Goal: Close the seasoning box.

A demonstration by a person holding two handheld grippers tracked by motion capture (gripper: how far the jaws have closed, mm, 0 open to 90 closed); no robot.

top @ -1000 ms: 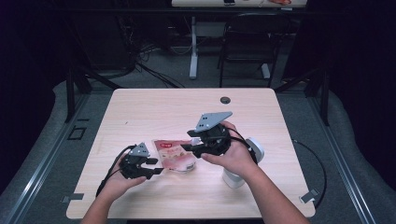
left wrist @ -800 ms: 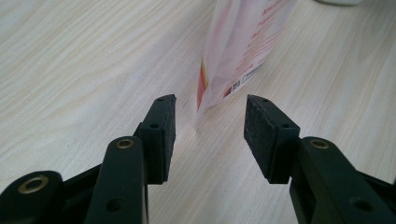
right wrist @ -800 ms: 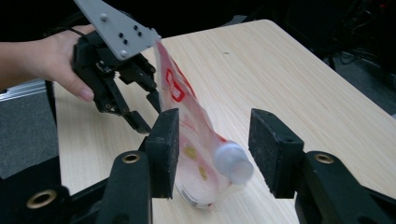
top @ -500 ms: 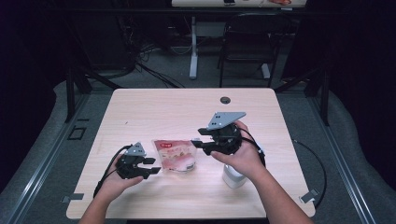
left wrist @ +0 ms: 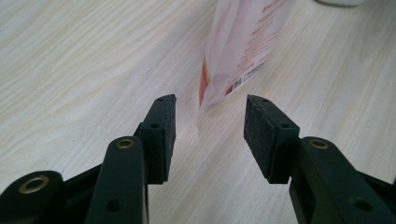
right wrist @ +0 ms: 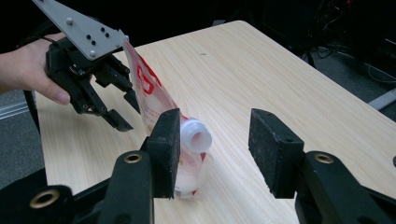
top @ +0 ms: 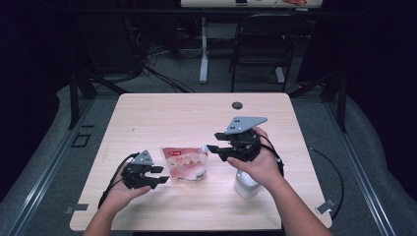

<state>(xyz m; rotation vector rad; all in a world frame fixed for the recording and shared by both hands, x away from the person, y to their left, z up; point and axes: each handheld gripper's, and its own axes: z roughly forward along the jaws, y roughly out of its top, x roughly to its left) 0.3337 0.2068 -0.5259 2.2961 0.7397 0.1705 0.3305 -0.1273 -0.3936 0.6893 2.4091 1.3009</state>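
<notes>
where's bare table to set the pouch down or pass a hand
The far half of the table is bare from the pouch back to the cable hole. Crowded along the near edge: left gripper, pouch, right gripper and the white bottle.

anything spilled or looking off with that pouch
Nothing spilled. The spouted refill pouch stands on the table with its white spout uncapped and tipped toward the right gripper, whose jaws are open. The wood around it looks dry.
</notes>
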